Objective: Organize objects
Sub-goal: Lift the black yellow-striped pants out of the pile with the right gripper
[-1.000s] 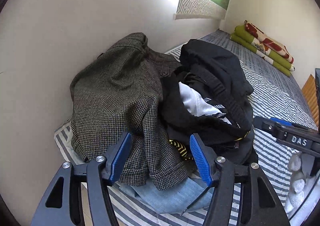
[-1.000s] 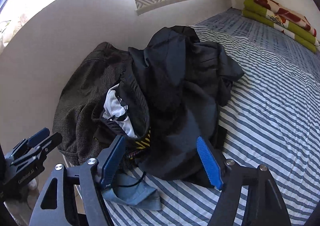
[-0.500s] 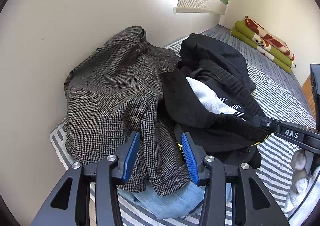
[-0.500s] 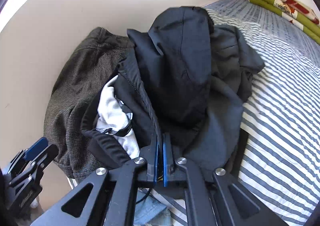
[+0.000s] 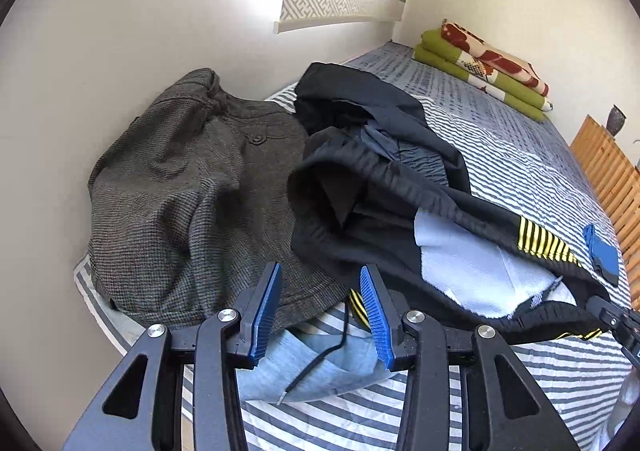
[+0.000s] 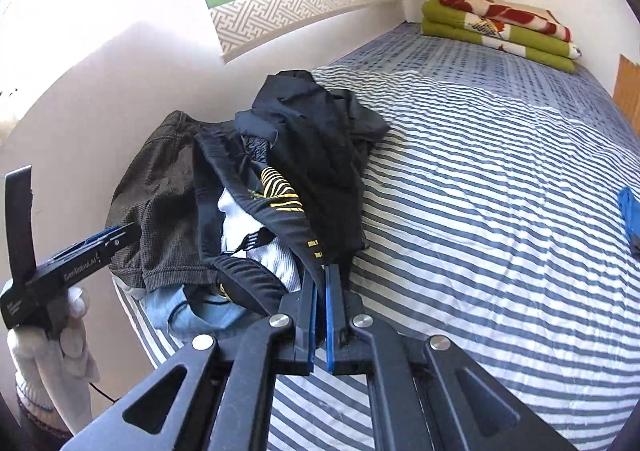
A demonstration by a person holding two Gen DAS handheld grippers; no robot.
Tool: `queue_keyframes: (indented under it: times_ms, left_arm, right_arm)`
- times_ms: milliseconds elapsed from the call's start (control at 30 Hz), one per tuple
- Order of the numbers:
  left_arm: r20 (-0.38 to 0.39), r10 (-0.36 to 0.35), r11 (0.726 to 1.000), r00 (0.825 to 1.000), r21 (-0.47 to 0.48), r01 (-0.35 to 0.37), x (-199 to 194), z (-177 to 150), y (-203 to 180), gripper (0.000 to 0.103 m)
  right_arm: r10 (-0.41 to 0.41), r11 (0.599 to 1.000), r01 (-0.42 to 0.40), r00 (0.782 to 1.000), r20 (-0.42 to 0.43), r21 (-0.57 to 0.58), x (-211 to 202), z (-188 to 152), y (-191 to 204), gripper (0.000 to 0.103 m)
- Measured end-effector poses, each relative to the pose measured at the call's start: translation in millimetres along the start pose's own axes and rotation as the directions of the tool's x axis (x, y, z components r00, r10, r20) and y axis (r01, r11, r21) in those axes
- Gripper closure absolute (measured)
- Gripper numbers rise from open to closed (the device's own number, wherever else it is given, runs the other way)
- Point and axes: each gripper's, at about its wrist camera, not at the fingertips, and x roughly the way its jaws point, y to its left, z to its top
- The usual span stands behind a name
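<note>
A striped bed (image 6: pixel 500 211) fills the room, and against the wall at its near corner lies a heap of clothes: a grey tweed coat (image 5: pixel 192 187) nearest the wall, a black jacket (image 6: pixel 316 155) with yellow stripes and white lining beside it toward the bed's middle, and a pale blue garment (image 5: pixel 316 355) under both at the bed's edge. The right gripper (image 6: pixel 321 315) is clamped on the black jacket's hem, stretching it out from the heap. The left gripper (image 5: pixel 320 311) hovers over the coat's lower edge, its jaws closing with nothing pressed between them.
</note>
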Motion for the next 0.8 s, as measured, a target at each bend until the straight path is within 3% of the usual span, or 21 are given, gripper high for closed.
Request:
queue_keyframes:
  times_ms: [400,533,667,800]
  left_arm:
    - [-0.104,-0.073,0.981,0.992,0.173,0.09,2,-69,-97,0.057]
    - [-0.182,-0.096,0.967,0.979,0.217,0.135,16,-107,-115,0.051]
    - [-0.263,-0.117,0.949,0.958,0.255,0.186,38,-144,-133,0.046]
    - [-0.286,-0.098,0.941,0.953,0.284,0.182,56,-159,-152,0.044]
  right_arm:
    - [-0.15,0.972,0.145,0.989,0.015,0.184,-94,-88,-123,0.1]
    - [-0.188,0.958,0.179,0.982,0.02,0.223,-118,-110,-150,0.1]
    - [-0.235,0.939,0.225,0.972,0.008,0.262,-128,-127,-173,0.1]
    - [-0.233,0.929,0.232,0.972,-0.029,0.289,-119,-139,-186,0.1]
